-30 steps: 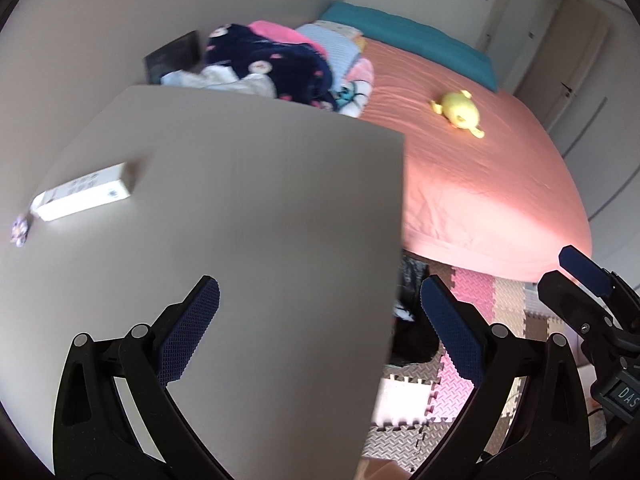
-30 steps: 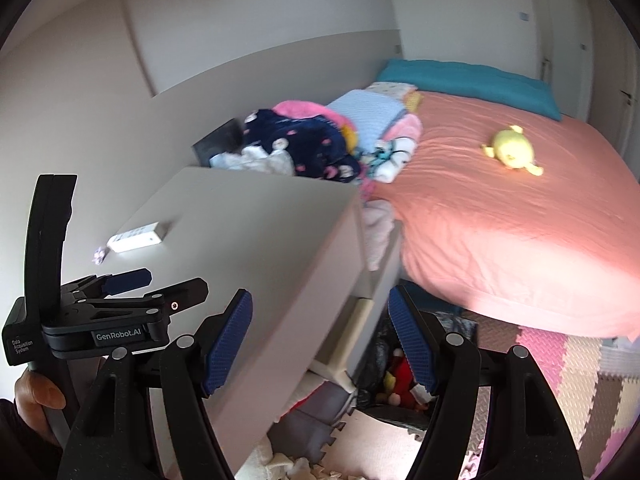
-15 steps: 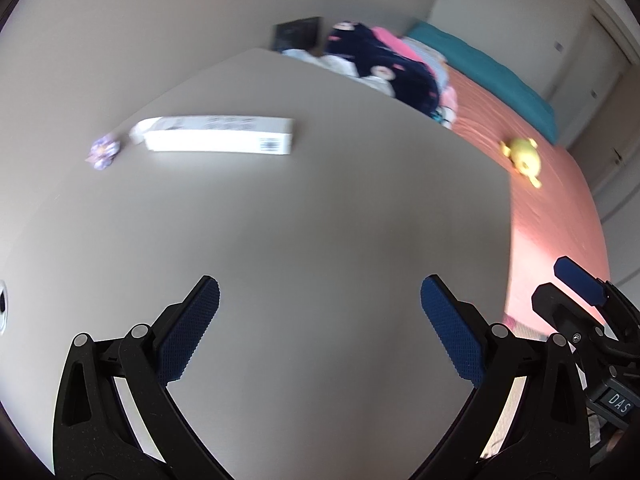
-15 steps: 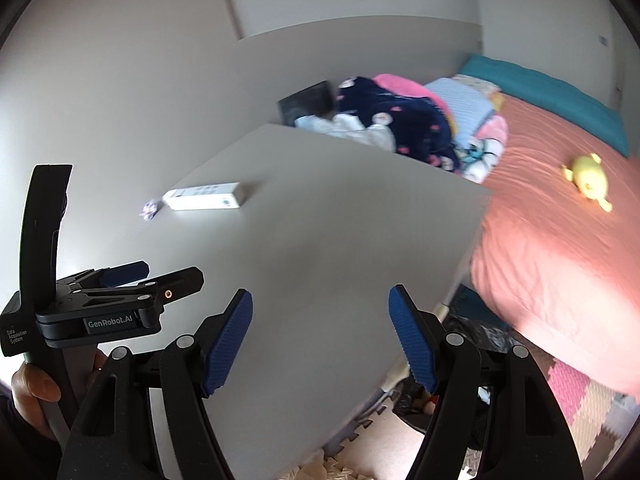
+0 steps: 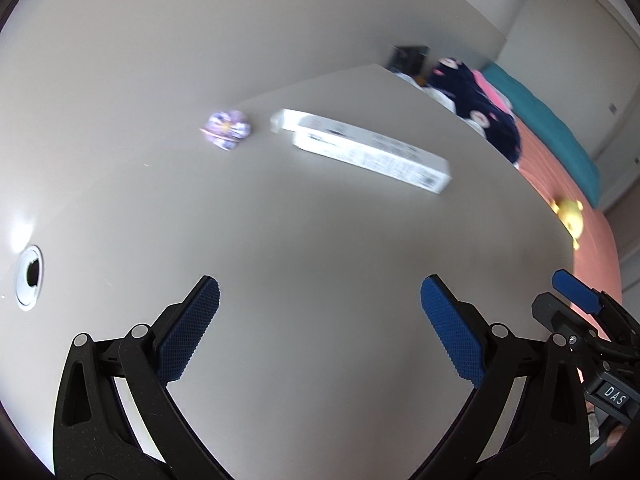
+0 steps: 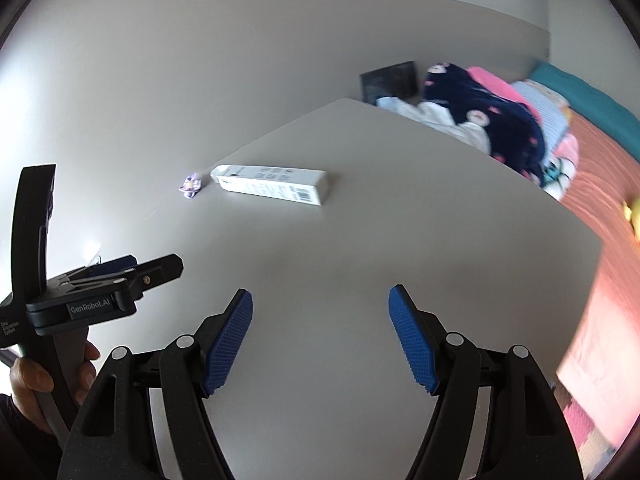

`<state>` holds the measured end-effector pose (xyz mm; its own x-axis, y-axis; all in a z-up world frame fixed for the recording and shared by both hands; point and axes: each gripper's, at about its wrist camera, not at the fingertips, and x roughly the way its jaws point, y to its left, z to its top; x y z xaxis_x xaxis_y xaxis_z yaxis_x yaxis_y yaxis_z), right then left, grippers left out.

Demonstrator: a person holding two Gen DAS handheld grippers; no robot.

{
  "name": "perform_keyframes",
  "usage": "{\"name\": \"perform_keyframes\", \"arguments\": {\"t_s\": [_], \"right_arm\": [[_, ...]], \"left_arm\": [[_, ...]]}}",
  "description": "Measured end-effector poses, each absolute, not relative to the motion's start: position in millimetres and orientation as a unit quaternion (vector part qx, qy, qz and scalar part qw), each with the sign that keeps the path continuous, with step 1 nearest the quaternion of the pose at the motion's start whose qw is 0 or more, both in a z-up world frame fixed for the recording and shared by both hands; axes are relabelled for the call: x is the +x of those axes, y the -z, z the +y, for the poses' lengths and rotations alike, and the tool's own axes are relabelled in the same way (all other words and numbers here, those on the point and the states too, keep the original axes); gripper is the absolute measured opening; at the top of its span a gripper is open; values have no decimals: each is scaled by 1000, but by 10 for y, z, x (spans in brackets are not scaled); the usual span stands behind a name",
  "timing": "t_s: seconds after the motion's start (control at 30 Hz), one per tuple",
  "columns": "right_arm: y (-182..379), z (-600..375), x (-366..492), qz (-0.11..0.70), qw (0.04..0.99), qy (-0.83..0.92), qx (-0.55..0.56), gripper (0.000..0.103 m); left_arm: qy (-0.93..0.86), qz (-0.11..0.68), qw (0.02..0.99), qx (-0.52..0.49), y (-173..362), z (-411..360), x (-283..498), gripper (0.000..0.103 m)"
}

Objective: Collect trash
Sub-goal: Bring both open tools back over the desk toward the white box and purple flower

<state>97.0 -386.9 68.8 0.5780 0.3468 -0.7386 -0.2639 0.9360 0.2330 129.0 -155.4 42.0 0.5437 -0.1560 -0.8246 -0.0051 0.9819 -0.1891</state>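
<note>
A long white carton lies on the grey desk near its far left corner. A small crumpled purple wrapper lies just left of it. Both also show in the right wrist view, the carton and the wrapper. My left gripper is open and empty above the desk, short of both items. My right gripper is open and empty, farther back over the desk. The left gripper's body shows at the left of the right wrist view.
A round cable hole sits in the desk at the left. A pile of clothes and a dark box lie beyond the desk's far edge. A bed with a pink sheet and a yellow plush toy stands to the right.
Both grippers have swung left and moved forward over the desk. The carton and wrapper are now larger and nearer the centre of both views. Both grippers stayed open.
</note>
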Motion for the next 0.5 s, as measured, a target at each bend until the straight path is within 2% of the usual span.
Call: {"name": "perform_keyframes", "arguments": {"t_s": [0.37, 0.5], "right_arm": [[-747, -3294, 1772, 420, 874, -242, -28, 72], [-649, -3069, 2096, 430, 865, -250, -65, 77]], "left_arm": [[-13, 459, 883, -99, -373, -1051, 1800, 97], [-29, 465, 878, -107, -285, -942, 2030, 95]]}}
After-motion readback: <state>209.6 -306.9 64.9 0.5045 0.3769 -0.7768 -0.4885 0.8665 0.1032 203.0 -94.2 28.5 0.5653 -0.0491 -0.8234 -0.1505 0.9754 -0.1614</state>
